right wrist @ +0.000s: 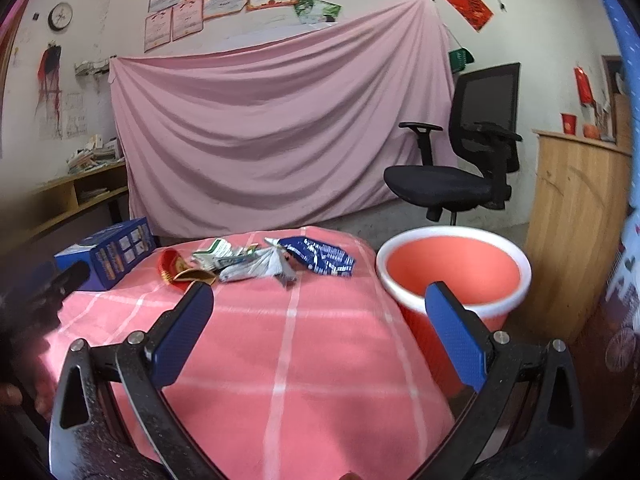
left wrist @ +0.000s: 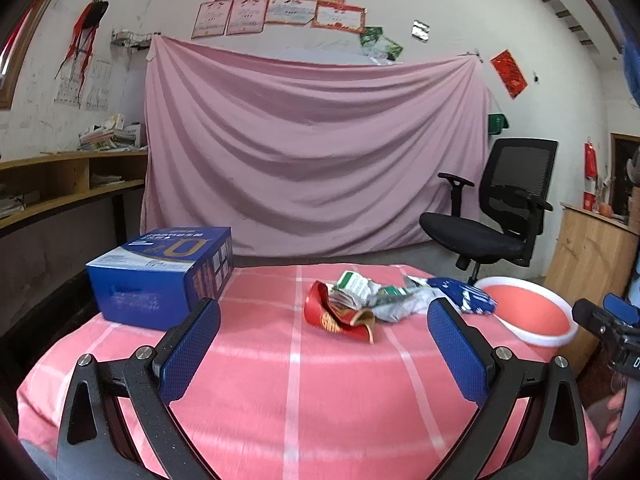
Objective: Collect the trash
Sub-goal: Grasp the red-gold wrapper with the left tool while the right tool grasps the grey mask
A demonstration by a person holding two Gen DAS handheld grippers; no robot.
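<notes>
Pink drape (left wrist: pixel 316 148) fills the upper centre of both views, an office chair (right wrist: pixel 460 160) at right. Pink checked tablecloth (left wrist: pixel 296 380), lower centre, bears everything. Blue carton (left wrist: pixel 160 272), left. Red bin (right wrist: pixel 456 268) with white rim, right, just beside the cloth's edge; looks empty. Trash heap, centre: blue packet (right wrist: pixel 320 256), grey-white wrappers (right wrist: pixel 248 264), red wrapper (left wrist: pixel 336 312). Left gripper (left wrist: pixel 320 344) and right gripper (right wrist: pixel 316 328): jaws spread wide, holding nothing, short of the heap. Step: likely the approach, nothing collected. Next: close on one wrapper, carry right to the bin.
</notes>
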